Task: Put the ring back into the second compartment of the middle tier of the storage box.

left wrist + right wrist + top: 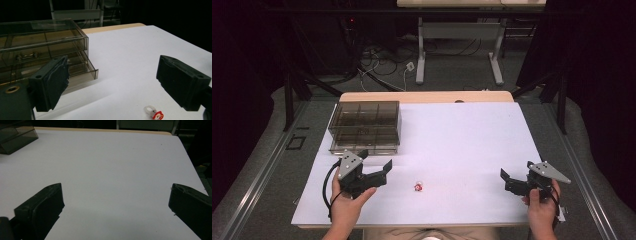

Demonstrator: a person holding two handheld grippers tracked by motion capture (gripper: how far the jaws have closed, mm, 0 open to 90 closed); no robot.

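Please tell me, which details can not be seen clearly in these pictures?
- Small red and white item: too small in the high view; in the left gripper view the bottom edge cuts it, so its kind is unclear.
- Drawer box: tinted walls and reflections blur the contents in the left gripper view.
- Drawer box in the right gripper view: cut off by the top-left corner.

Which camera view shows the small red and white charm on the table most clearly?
The left gripper view: the small red and white charm lies close, showing its pale loop and red end. The high view shows it as a tiny speck on the white table.
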